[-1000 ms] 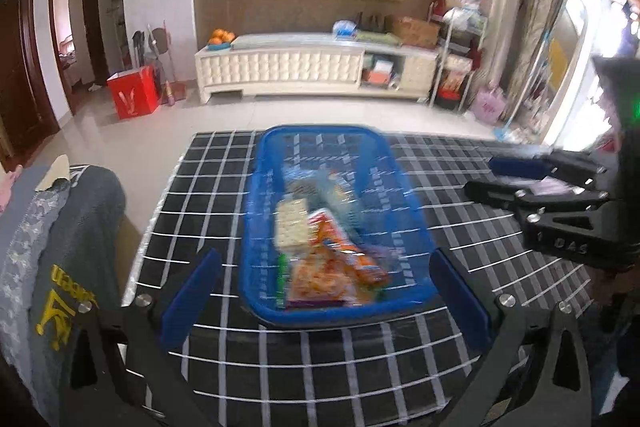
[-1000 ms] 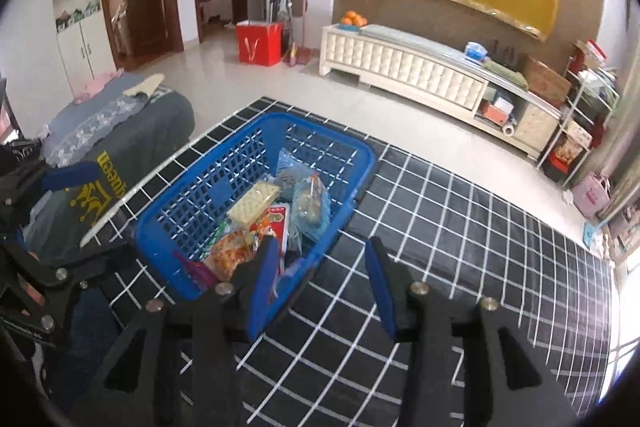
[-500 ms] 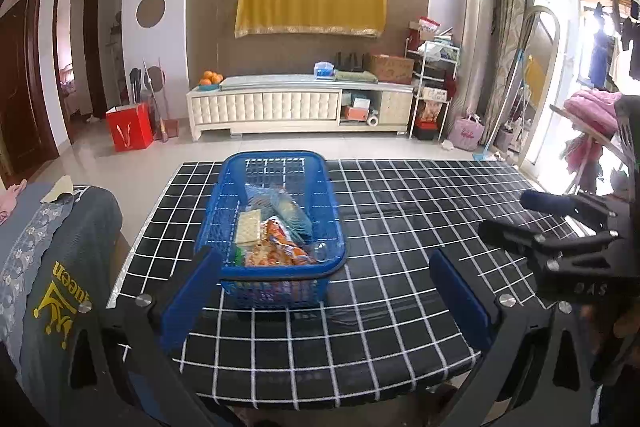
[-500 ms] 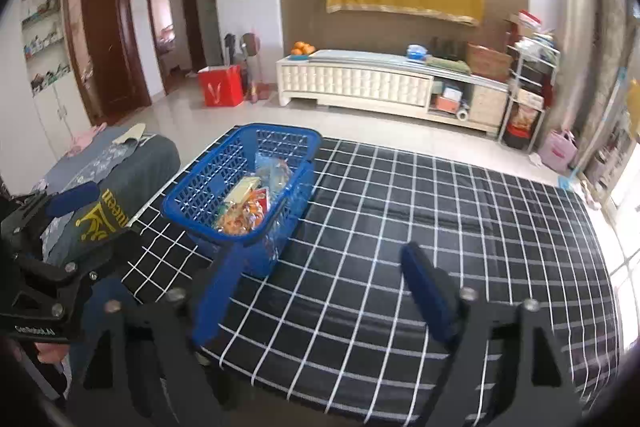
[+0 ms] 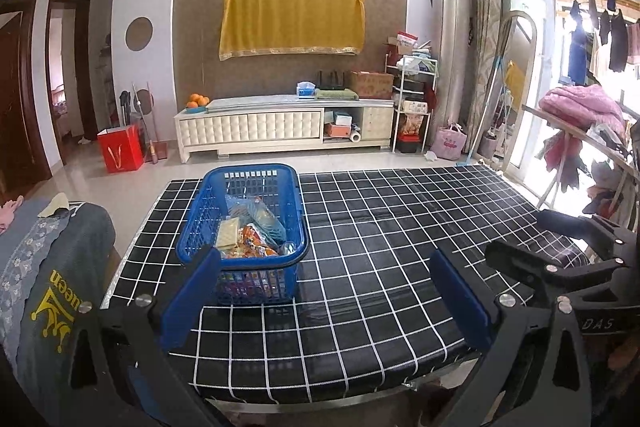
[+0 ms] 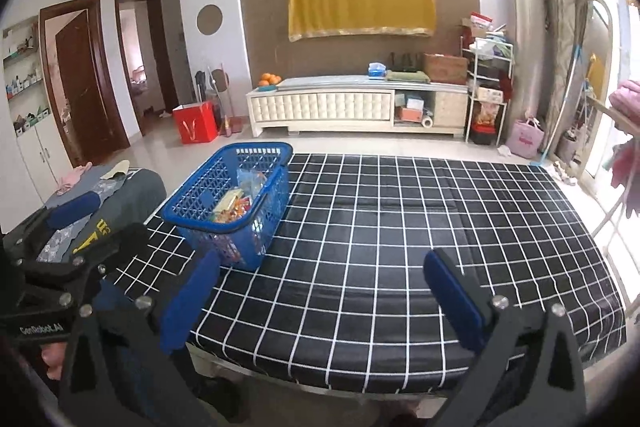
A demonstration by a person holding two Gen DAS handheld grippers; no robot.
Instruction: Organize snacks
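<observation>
A blue plastic basket [image 5: 294,211] [image 6: 276,195] stands on the left part of the black grid-patterned table [image 5: 400,247] [image 6: 400,227]. Inside lie several snack packets [image 5: 250,237] [image 6: 232,205], orange, cream and clear ones. My left gripper [image 5: 326,291] is open and empty, held back over the table's near edge, the basket just beyond its left finger. My right gripper [image 6: 320,299] is open and empty too, near the front edge with the basket ahead to its left. Each gripper shows at the side of the other's view.
A grey cloth-covered seat [image 5: 48,267] [image 6: 120,195] stands left of the table. Beyond the table are tiled floor, a white TV cabinet [image 5: 280,127], a red bag [image 5: 120,151] and a clothes rack [image 5: 580,131] at right.
Both grippers have pulled back and up from the basket, so it looks smaller and farther. The right gripper has opened wider. The basket has stayed in place.
</observation>
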